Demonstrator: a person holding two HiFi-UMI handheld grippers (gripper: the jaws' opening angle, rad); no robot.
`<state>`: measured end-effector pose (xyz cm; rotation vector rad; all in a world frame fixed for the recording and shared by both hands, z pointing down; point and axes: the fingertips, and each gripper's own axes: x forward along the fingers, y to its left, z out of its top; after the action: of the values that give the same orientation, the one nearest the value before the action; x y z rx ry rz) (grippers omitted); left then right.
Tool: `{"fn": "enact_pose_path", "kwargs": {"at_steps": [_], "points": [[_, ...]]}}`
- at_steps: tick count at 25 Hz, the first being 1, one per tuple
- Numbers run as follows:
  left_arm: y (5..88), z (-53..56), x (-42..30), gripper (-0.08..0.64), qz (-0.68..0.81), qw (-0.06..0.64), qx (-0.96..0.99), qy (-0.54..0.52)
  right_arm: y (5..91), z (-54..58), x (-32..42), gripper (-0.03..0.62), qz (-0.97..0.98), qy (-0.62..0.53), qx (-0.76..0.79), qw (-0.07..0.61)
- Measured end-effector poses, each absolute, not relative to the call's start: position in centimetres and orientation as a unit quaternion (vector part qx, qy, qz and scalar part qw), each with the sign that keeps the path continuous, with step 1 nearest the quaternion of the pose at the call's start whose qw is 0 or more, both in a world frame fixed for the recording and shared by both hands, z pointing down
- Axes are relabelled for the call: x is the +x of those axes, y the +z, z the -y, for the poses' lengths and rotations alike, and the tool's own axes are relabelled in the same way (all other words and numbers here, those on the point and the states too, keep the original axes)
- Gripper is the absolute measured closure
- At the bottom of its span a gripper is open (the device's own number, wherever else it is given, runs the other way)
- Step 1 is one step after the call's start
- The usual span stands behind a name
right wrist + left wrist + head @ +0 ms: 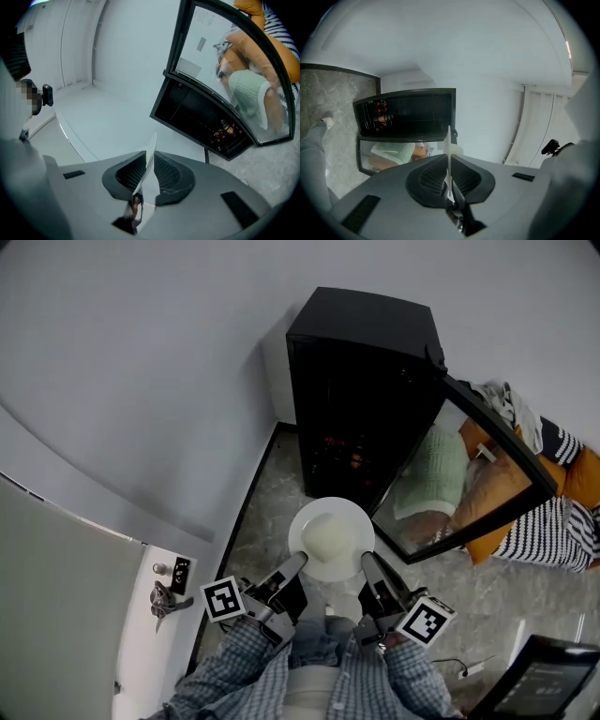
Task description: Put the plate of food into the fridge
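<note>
A white plate (330,538) with a pale mound of food hangs in front of a small black fridge (361,381). The fridge's glass door (464,470) stands open to the right. My left gripper (298,563) is shut on the plate's near left rim, and my right gripper (367,563) is shut on its near right rim. In the left gripper view the plate's thin edge (449,154) stands between the pads, with the fridge (405,112) beyond. In the right gripper view the plate rim (149,159) is pinched the same way, and the open fridge (201,117) lies ahead.
Several red and orange items (342,451) sit on a lower fridge shelf. Orange and striped cushions (562,493) lie right of the door. A white surface with small items (169,592) is at the lower left. The floor (272,493) is grey marble.
</note>
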<state>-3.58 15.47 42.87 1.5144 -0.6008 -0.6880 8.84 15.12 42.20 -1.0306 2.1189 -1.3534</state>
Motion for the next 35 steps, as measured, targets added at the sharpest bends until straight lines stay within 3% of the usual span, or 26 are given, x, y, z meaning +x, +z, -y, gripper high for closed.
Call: {"fn": "enact_pose_path", "kwargs": {"at_steps": [35], "points": [[44.3,3.6,-1.3,0.537,0.228,0.665,0.662,-0.259,43.6,2.5,11.0,0.537,-0.724,-0.495,-0.428,0.220]]}}
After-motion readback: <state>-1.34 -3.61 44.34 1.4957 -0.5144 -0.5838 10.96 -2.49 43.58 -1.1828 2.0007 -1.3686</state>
